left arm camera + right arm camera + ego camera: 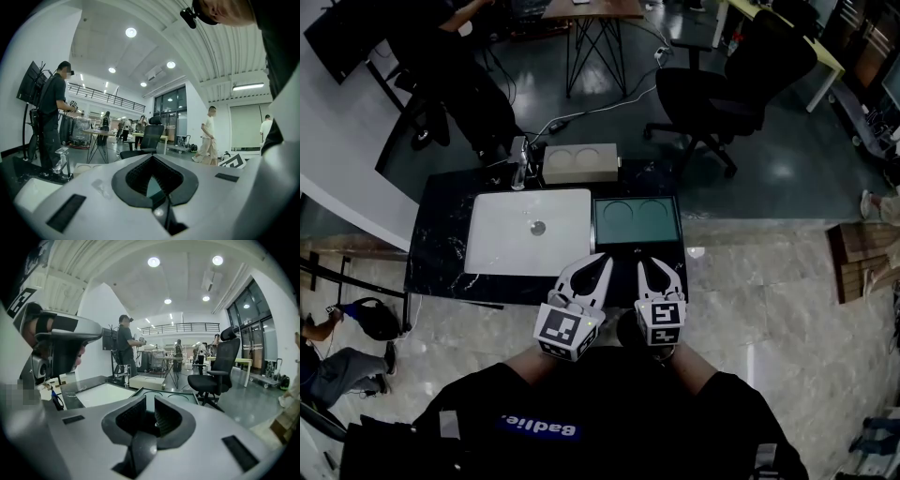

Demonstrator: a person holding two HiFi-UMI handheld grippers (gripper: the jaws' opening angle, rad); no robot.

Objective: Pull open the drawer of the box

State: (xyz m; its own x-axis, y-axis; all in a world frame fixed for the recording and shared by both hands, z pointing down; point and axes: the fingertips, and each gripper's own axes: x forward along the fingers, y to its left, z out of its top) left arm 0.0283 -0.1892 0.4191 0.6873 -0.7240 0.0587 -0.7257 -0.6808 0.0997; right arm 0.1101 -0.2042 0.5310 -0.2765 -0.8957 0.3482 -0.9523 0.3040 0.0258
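A beige box (580, 162) with two round hollows on top stands at the back of the black counter (441, 234). In front of it lies a dark green box (637, 222), also with two circles on top. No drawer front shows in any view. My left gripper (602, 258) hovers over the counter's front edge, its tips touching and nothing between them (151, 159). To its right, my right gripper (659, 267) is open and empty, pointing at the green box (161, 395). The beige box (146, 382) lies further off.
A white sink (528, 231) with a faucet (518, 164) fills the counter's left half. A black office chair (722, 94) stands behind the counter and a small table (595, 19) beyond it. A person (125, 350) works at the far left. Planks (862, 258) lie on the floor at right.
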